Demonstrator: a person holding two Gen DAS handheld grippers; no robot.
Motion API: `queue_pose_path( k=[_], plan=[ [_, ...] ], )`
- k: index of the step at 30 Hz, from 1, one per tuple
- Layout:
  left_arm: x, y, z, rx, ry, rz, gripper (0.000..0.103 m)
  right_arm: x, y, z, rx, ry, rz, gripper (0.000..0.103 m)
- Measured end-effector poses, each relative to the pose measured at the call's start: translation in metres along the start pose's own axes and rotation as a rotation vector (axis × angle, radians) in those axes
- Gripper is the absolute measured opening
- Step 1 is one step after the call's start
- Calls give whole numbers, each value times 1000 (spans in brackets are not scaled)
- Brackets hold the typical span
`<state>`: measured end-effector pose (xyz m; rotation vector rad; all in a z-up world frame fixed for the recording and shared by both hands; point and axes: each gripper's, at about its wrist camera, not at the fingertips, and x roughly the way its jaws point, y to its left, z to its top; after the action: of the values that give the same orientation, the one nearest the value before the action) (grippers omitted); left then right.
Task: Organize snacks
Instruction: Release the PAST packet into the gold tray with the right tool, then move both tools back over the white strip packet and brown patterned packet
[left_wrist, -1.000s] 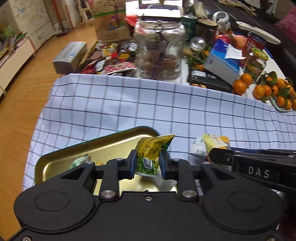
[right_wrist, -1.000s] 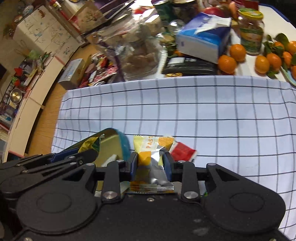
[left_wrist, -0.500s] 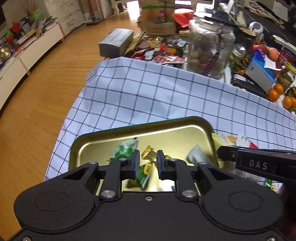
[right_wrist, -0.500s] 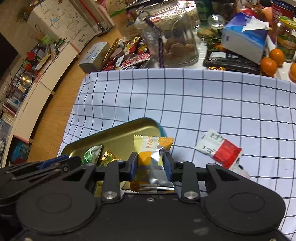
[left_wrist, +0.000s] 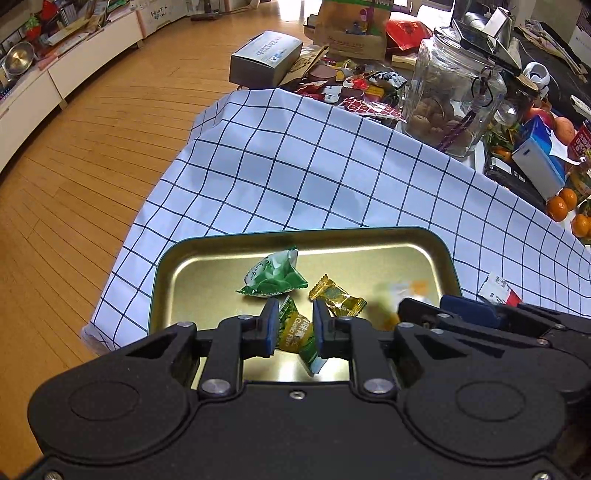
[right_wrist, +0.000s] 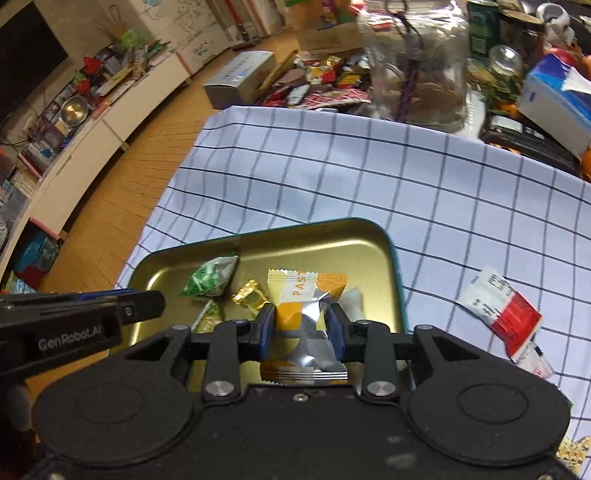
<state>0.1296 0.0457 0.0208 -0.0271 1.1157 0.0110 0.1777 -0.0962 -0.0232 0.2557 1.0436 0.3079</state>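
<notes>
A gold metal tray (left_wrist: 207, 258) (right_wrist: 369, 240) sits on the checked cloth. In it lie a green-white packet (left_wrist: 275, 275) (right_wrist: 210, 277) and a small gold candy (left_wrist: 338, 297) (right_wrist: 251, 295). My left gripper (left_wrist: 294, 326) is over the tray, its pads loosely around a green-yellow snack packet (left_wrist: 297, 338) that hangs down toward the tray floor. My right gripper (right_wrist: 302, 330) is shut on an orange-silver pastry packet (right_wrist: 306, 314), held above the tray's right part. A white packet (right_wrist: 352, 301) lies in the tray beside it.
A red-white packet (right_wrist: 498, 310) (left_wrist: 496, 290) lies on the checked cloth (left_wrist: 332, 177) right of the tray. Behind stand a glass jar (left_wrist: 450, 96), a tissue box (left_wrist: 543, 162), tangerines (left_wrist: 561, 203) and scattered wrappers. The cloth's left edge drops to wooden floor (left_wrist: 74, 166).
Both grippers moved left over the tray with their packets. The left jaws have widened slightly and the green-yellow packet has sunk lower between them.
</notes>
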Motion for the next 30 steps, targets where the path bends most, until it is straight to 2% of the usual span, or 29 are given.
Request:
queue_pose_path(
  k=[1, 5, 9, 14, 20, 24, 30],
  plan=[
    [0, 0, 0, -2, 1, -2, 26, -1, 3, 0, -13, -8, 0, 46],
    [-1, -3, 0, 5, -1, -7, 28, -6, 4, 0, -24, -42, -27, 46],
    [3, -12, -1, 29, 12, -22, 33, -9, -9, 3, 21, -38, -41, 46],
    [10, -38, 0, 67, 39, -54, 33, -14, -29, 5, 70, -36, -88, 46],
    [8, -82, -2, 167, 30, -121, 34, -26, -65, 6, 153, -32, -134, 49],
    [10, -109, -8, 241, 26, -132, 34, -35, -94, 5, 209, -28, -161, 50],
    [19, -137, -8, 271, 41, -171, 34, -48, -133, -2, 265, -21, -213, 51]
  ],
)
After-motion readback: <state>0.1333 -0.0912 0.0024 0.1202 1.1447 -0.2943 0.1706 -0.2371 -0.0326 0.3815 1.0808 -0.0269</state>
